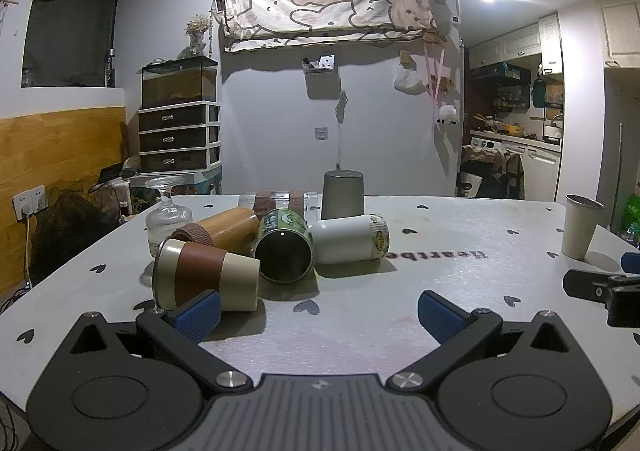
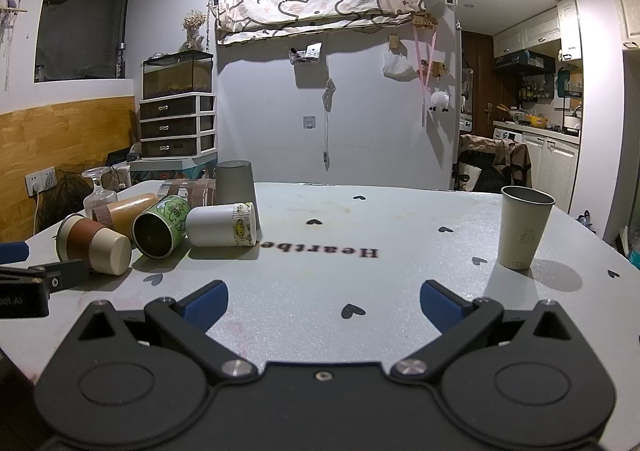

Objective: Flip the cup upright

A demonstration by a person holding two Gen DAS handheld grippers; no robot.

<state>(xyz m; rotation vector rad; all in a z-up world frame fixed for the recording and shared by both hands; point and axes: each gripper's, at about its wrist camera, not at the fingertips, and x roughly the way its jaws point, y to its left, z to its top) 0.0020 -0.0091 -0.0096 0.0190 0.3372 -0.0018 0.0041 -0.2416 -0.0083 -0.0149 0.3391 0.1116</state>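
Observation:
Several cups lie on their sides on the grey table [image 1: 440,283]: a brown-banded cream cup [image 1: 204,281] [image 2: 94,245], a wooden-look cup [image 1: 224,229] [image 2: 126,211], a green printed cup [image 1: 285,247] [image 2: 160,227] and a white cup [image 1: 350,239] [image 2: 220,225]. A grey cup [image 1: 343,195] [image 2: 235,183] stands upside down behind them. A cream cup [image 1: 580,227] [image 2: 522,229] stands upright at the right. My left gripper [image 1: 318,315] is open and empty, its left fingertip [image 1: 198,315] just in front of the brown-banded cup. My right gripper [image 2: 322,303] is open and empty over bare table.
An upside-down stemmed glass [image 1: 166,211] [image 2: 98,189] and a clear container with brown bands [image 1: 280,201] stand behind the pile. Each gripper shows at the edge of the other's view: the right gripper [image 1: 604,287], the left gripper [image 2: 36,283]. Drawers [image 1: 178,139] stand beyond the far left edge.

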